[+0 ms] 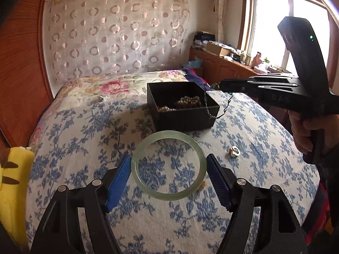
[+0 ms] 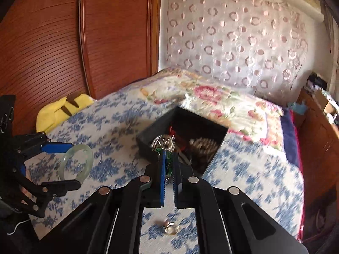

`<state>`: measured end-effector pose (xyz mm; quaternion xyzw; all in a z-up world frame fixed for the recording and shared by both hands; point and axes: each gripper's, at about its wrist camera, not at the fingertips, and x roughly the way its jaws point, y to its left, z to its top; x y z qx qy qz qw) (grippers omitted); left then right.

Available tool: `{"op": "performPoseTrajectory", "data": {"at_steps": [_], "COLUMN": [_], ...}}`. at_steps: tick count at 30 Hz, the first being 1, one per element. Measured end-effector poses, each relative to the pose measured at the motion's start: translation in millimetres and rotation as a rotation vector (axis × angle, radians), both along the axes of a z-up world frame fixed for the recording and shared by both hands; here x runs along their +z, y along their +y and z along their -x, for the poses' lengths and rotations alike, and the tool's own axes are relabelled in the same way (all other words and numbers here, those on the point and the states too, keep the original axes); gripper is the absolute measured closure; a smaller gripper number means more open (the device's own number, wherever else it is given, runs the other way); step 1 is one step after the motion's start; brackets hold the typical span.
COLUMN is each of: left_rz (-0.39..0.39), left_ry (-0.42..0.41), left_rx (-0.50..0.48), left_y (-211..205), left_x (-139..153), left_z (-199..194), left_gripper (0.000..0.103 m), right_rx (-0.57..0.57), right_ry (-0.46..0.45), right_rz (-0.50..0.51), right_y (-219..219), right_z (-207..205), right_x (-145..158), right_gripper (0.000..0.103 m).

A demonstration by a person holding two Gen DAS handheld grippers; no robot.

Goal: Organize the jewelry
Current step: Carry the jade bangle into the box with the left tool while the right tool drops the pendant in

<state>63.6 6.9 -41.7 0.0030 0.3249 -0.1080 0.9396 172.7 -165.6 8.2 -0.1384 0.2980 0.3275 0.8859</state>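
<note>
My left gripper (image 1: 168, 157) is shut on a pale green jade bangle (image 1: 169, 134), its blue pads pressing on both sides of the ring above the blue-flowered bedspread. The right wrist view shows the bangle (image 2: 90, 158) at the far left, in the left gripper (image 2: 73, 165). My right gripper (image 2: 168, 153) is shut on a chain necklace with a green pendant (image 2: 168, 165). In the left wrist view the right gripper (image 1: 220, 84) hovers over the right side of the black box (image 1: 184, 119), and the chain (image 1: 206, 103) dangles across the box's corner. Beads (image 1: 190, 101) lie inside the box (image 2: 146, 142).
A small silver ring (image 1: 234, 151) lies on the bedspread right of the bangle and shows below the right gripper (image 2: 170, 228). A yellow plush (image 1: 12, 169) sits at the bed's left edge by a wooden wardrobe (image 2: 53, 42). Floral pillows (image 1: 118, 86) lie behind the box.
</note>
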Motion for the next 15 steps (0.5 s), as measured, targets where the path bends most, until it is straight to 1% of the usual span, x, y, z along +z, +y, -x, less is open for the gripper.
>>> {"op": "performPoseTrajectory", "data": {"at_steps": [4,6,9,12,15], "left_rz": [-0.008,-0.01,-0.021,-0.025,-0.048], "left_ry": [-0.014,-0.02,-0.029,-0.024,-0.028], "left_rx": [-0.003,-0.005,-0.007,-0.004,-0.005], "left_y": [-3.2,-4.7,-7.1,-7.9,-10.5], "left_x": [8.5,11.6,14.7,14.9,15.9], "left_z": [-14.7,-20.6,-29.7,-37.4,-44.5], "left_gripper": [0.034,0.034,0.034,0.034,0.034], "right_rx": [-0.032,-0.045,-0.061,-0.07,-0.065], "right_ry": [-0.024,-0.021,-0.007,0.034,0.054], "right_rz": [0.001,0.0,0.001,0.01,0.049], "right_y": [5.2,6.9,6.9,6.4,9.5], "right_z": [-16.3,-23.9,-35.9,-49.2,-54.4], "right_x": [8.8,7.7,1.6,-10.0,-22.7], "right_gripper": [0.096,0.096,0.096,0.096,0.096]}}
